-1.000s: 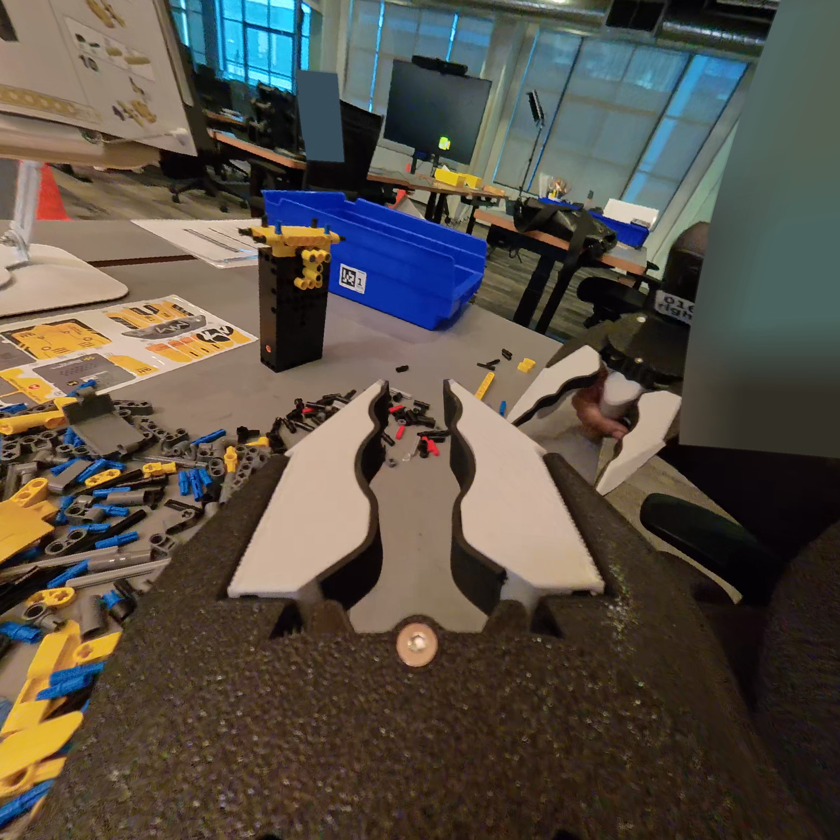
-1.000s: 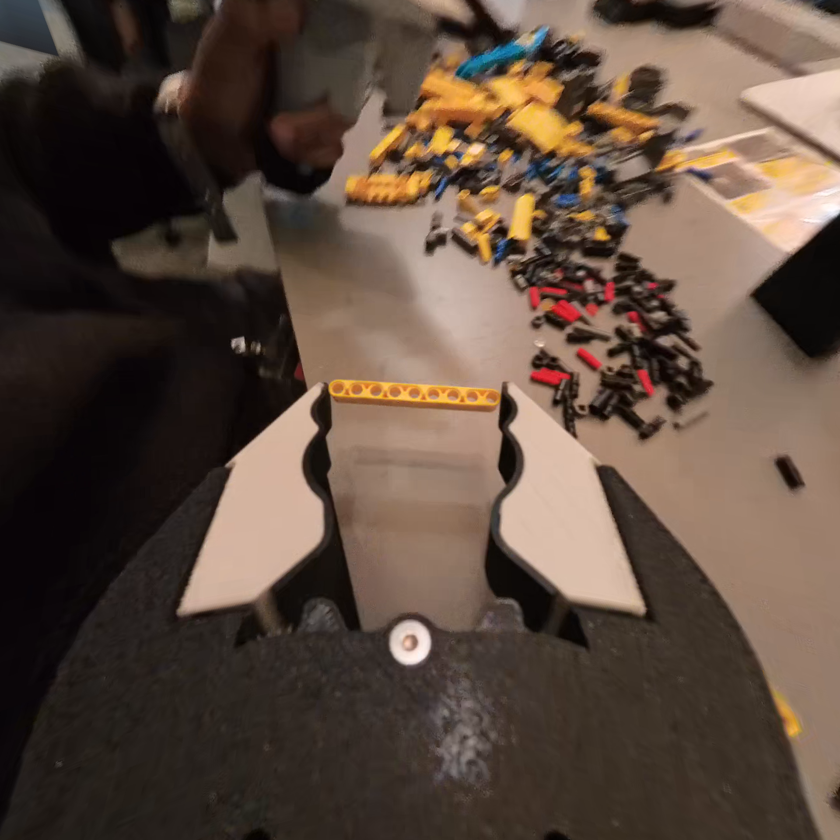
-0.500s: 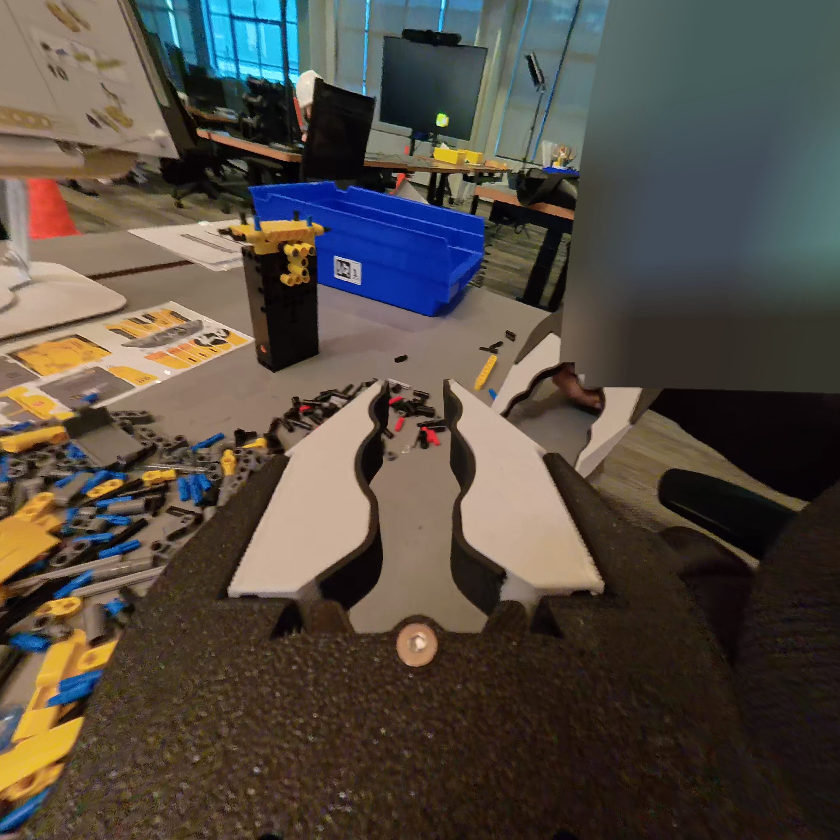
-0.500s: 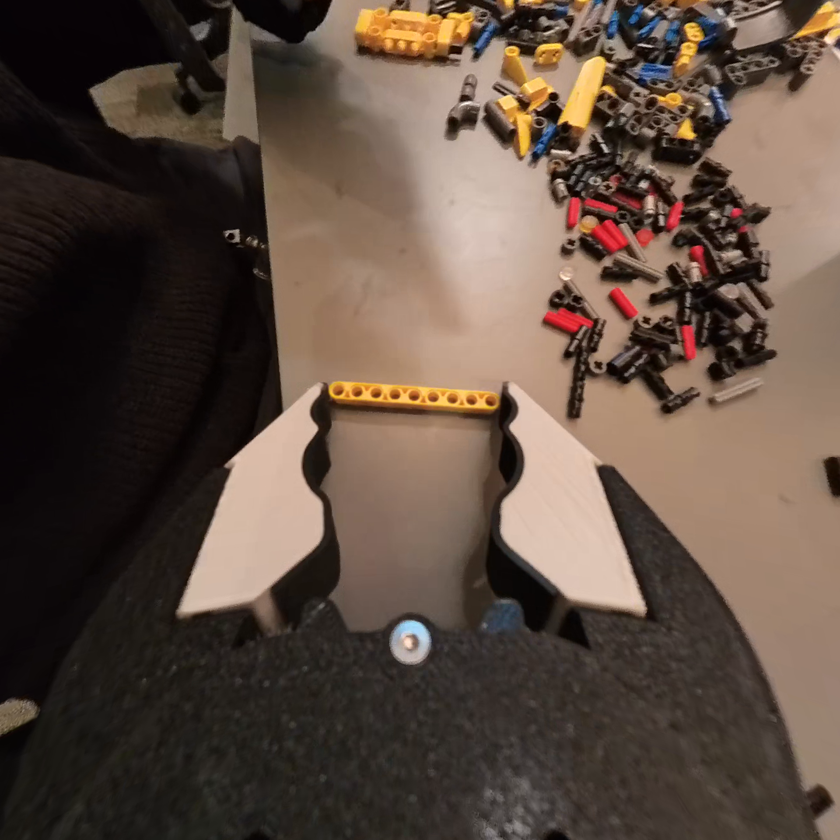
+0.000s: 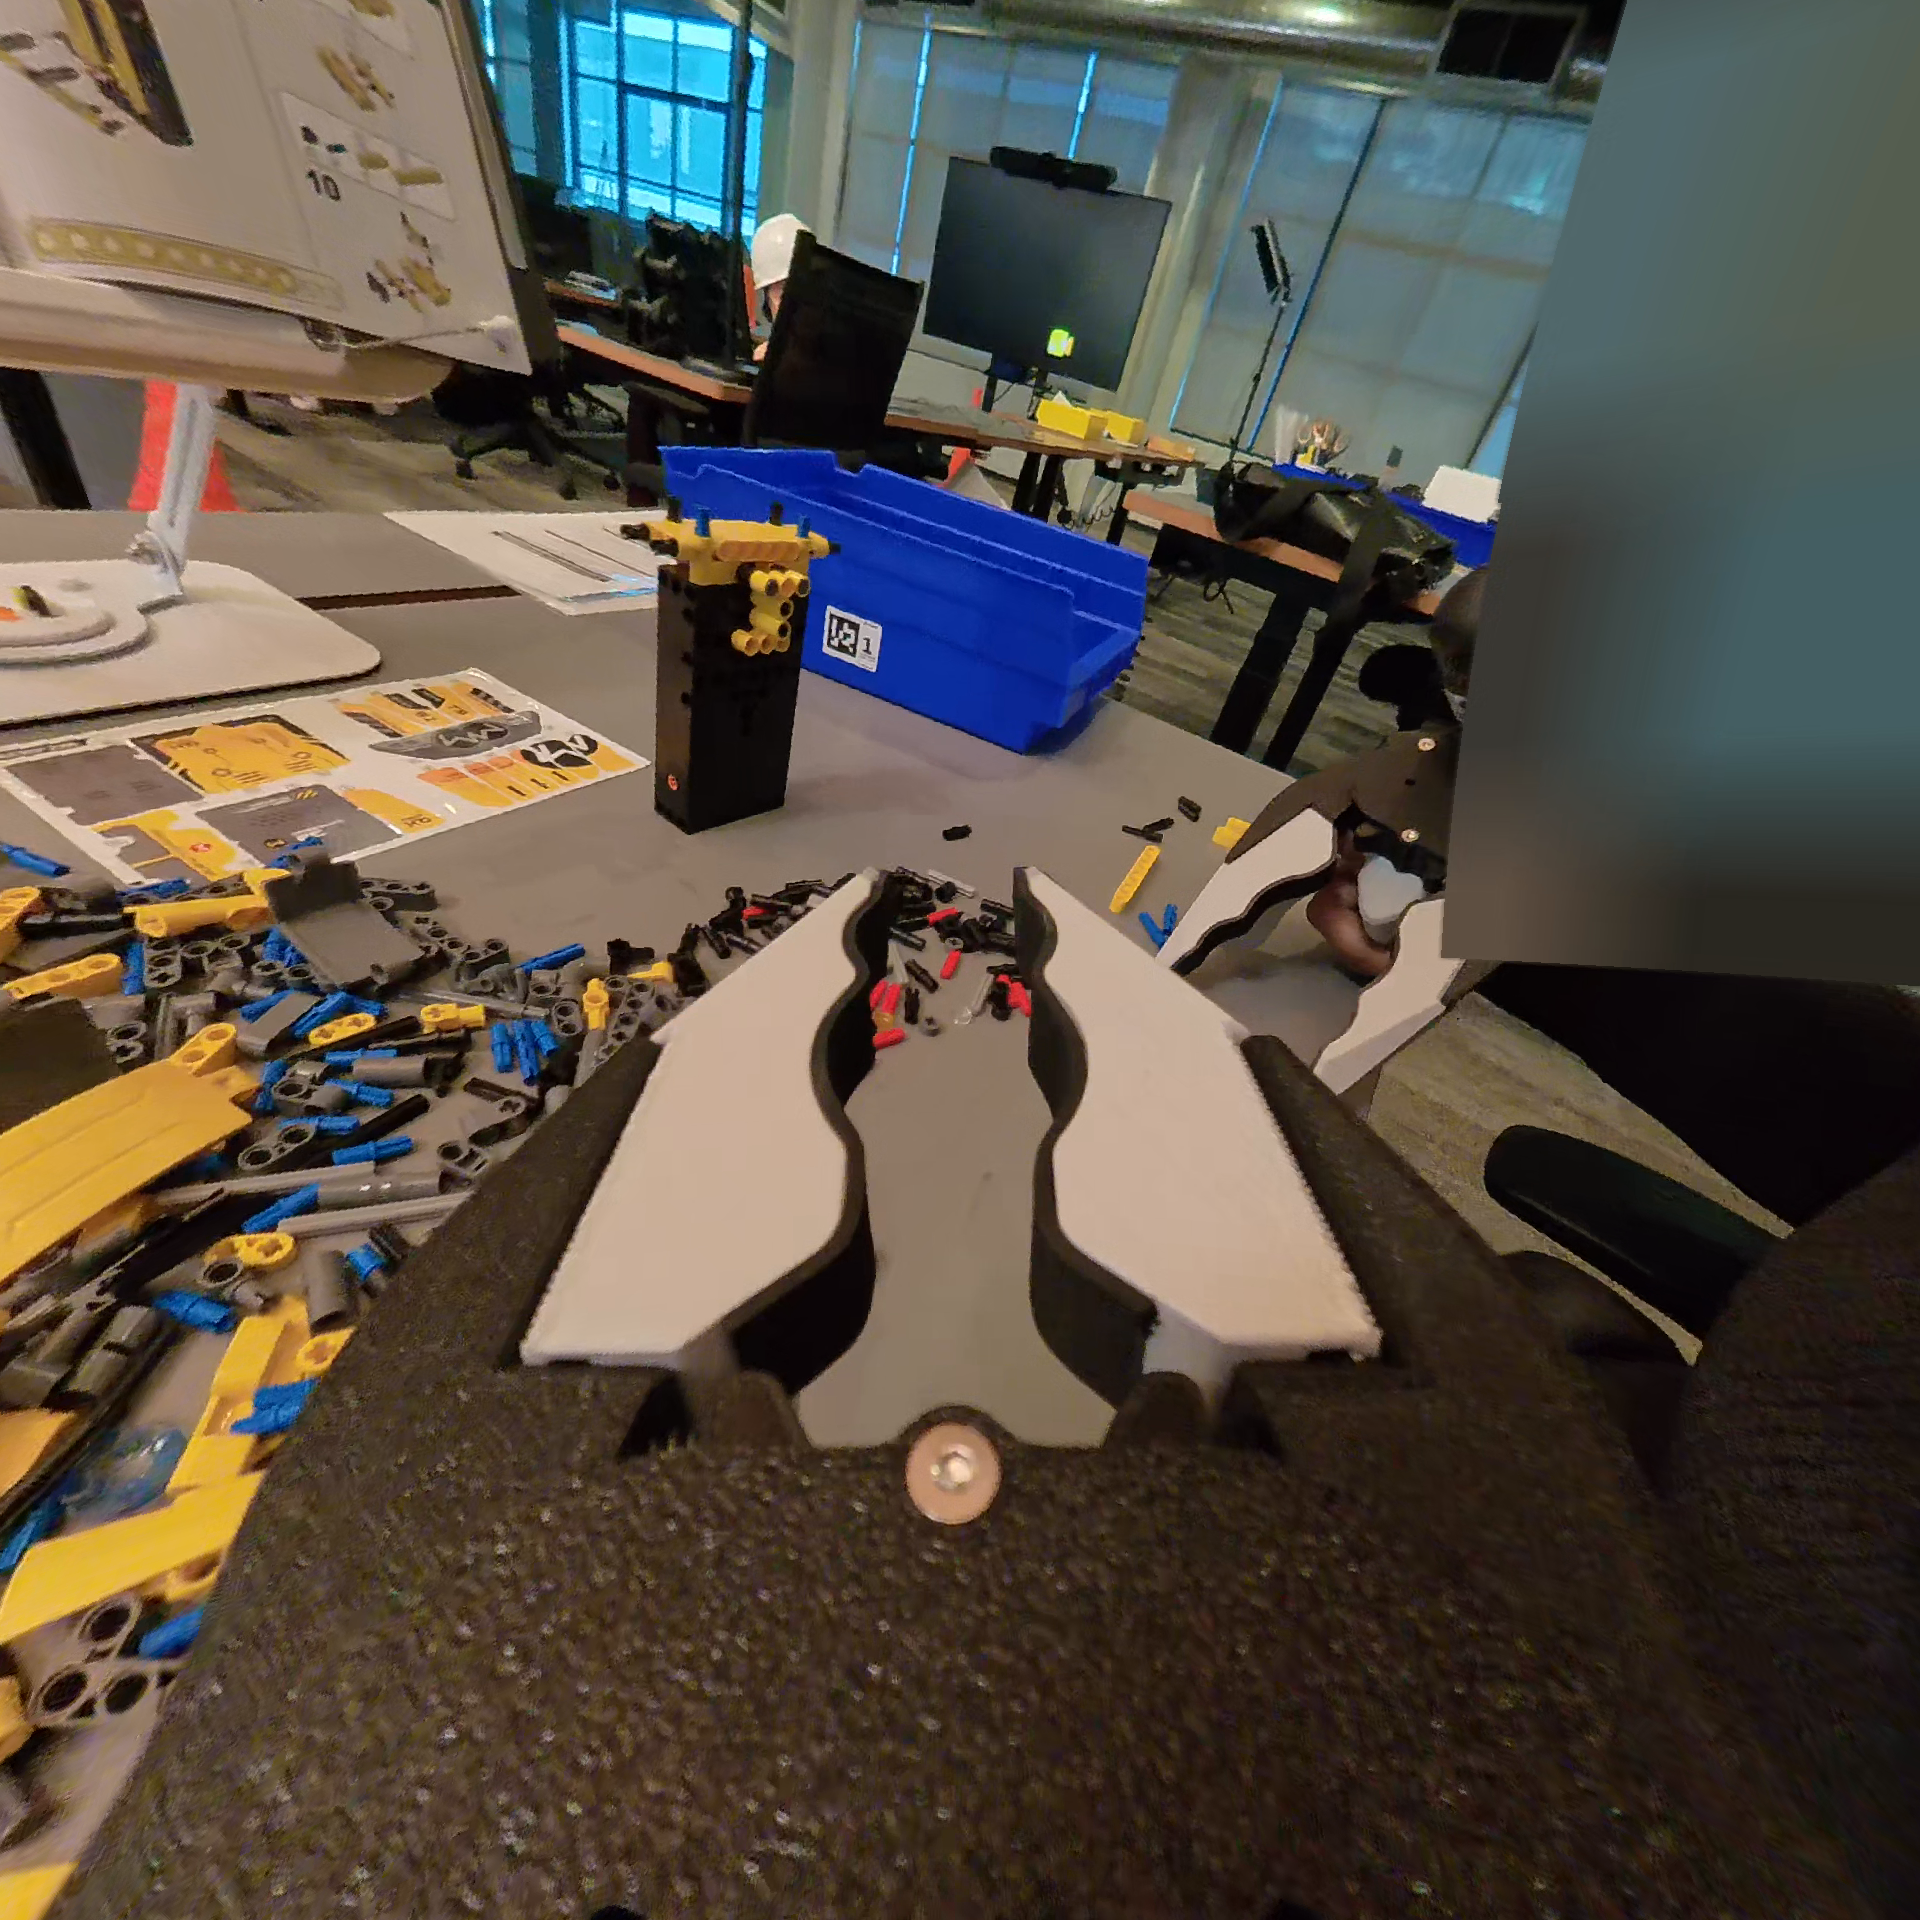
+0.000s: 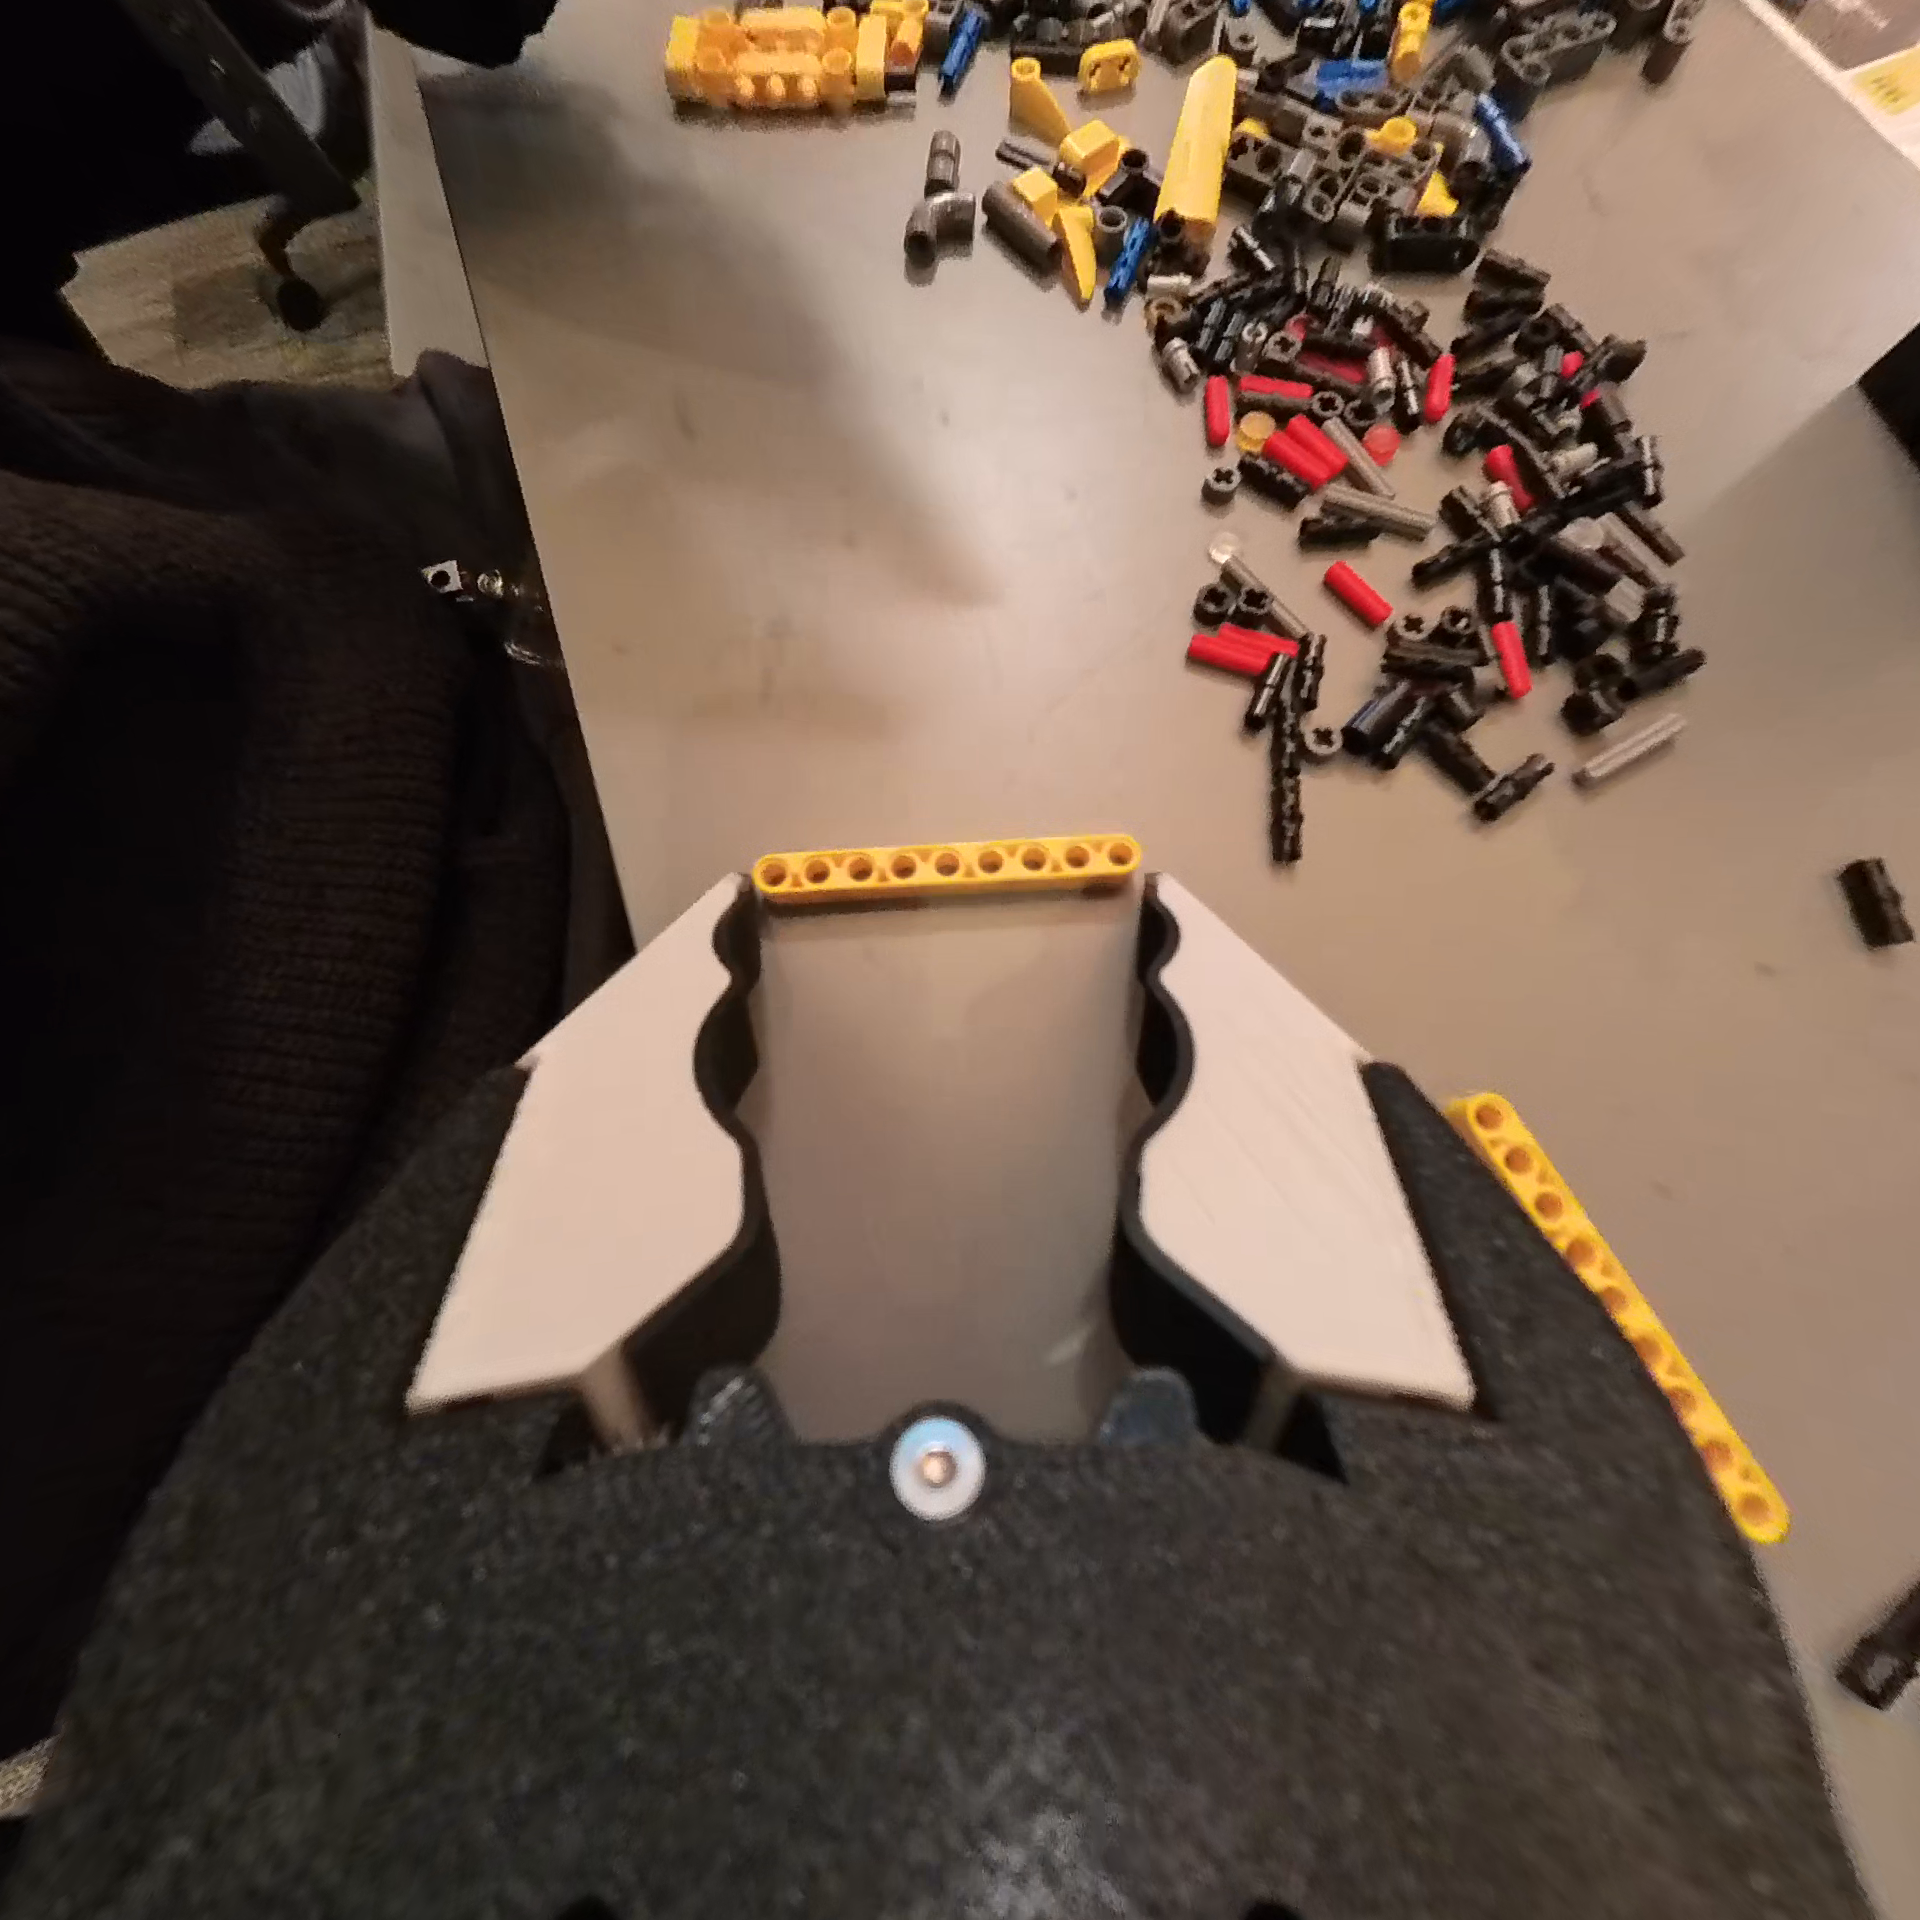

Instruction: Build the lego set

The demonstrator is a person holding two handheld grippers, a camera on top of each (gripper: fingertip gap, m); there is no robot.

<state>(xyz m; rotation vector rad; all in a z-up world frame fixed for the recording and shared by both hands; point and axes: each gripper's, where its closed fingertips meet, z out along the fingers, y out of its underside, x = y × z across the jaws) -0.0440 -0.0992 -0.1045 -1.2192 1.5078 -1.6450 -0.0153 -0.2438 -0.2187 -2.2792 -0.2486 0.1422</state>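
My right gripper (image 6: 945, 883) is shut on a long yellow holed beam (image 6: 945, 864), held end to end between the fingertips, above the grey table (image 6: 831, 540) near its front edge. A second yellow beam (image 6: 1621, 1320) lies on the table just right of that gripper. My left gripper (image 5: 945, 883) is open and empty, a little above the table, pointing at a scatter of black and red pins (image 5: 935, 966). The right gripper also shows in the left wrist view (image 5: 1247, 1013), off to the right.
A black block tower with a yellow top (image 5: 722, 707) stands mid-table, with a blue bin (image 5: 935, 623) behind it. A sticker sheet (image 5: 312, 769), a booklet on a stand (image 5: 239, 156) and a pile of yellow, blue and grey pieces (image 5: 260, 1091) lie left. Black and red pins (image 6: 1455, 520) lie right. Tip to tip, the grippers are about 20 centimeters apart.
The right gripper, still holding the yellow beam, has swung along the table's front edge and come nearer the pin pile. The left gripper has stayed nearly still and open.
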